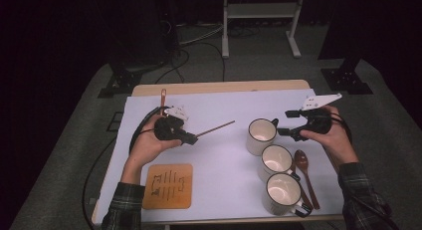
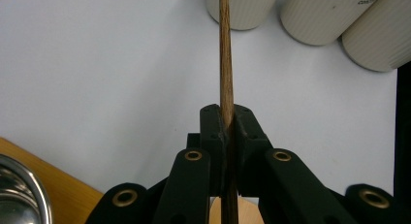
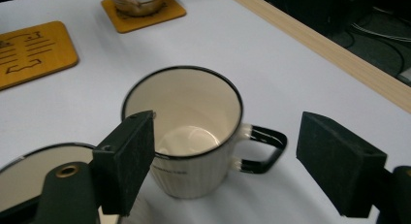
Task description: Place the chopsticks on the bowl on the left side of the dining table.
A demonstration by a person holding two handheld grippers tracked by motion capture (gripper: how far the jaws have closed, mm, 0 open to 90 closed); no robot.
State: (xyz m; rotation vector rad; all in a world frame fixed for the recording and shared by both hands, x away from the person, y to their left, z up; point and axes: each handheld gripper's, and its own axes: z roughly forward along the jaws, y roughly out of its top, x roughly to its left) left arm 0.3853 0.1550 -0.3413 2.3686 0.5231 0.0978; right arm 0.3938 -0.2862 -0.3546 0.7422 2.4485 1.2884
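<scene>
Wooden stick [image 2: 225, 49], at left centre of the high view, is pinched between the left gripper [image 2: 227, 122] jaws, tip toward the mugs. Right gripper [image 3: 225, 158], jaws spread, straddles the farthest mug [image 3: 186, 132], ready to grasp its handle side.

wooden stick [image 2: 226, 49] running off the top edge, its lower end hidden between the tongs

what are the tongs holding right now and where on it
The left tongs clamp a thin wooden stick near one end; the right tongs are open, holding nothing.
</scene>
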